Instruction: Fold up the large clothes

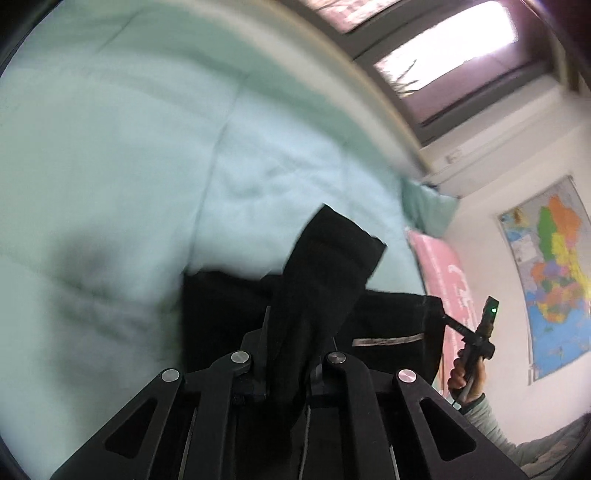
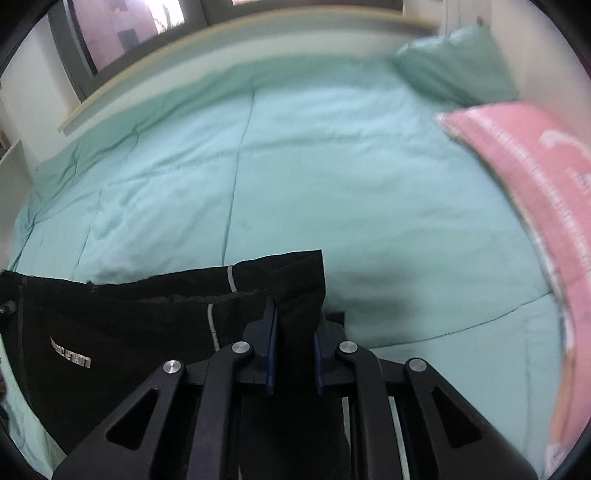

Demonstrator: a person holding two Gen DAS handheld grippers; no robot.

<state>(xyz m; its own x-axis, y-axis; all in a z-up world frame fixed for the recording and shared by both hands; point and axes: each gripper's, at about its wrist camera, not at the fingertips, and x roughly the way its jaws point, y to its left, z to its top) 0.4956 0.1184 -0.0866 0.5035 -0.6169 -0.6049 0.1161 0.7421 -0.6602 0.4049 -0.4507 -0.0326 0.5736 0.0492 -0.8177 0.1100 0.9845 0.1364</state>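
Both grippers are up over the bed, each with cloth in it. The left gripper has its jaws closed on a bunched fold of the black garment, which rises out of them and tips toward the upper right. The right gripper has its jaws pinched on another corner of the garment, the blue pads pressed against the cloth on both sides. From the left side you can see the person's right hand wrapped round its handle, forearm angled up from the lower right.

The garment stretches sideways between the two grips, its long axis running left to right above the teal sheet, white lettering on its face.

Around it: a teal pillow at the head, a pink quilt lying along the right edge, windows beyond, a map on the wall.
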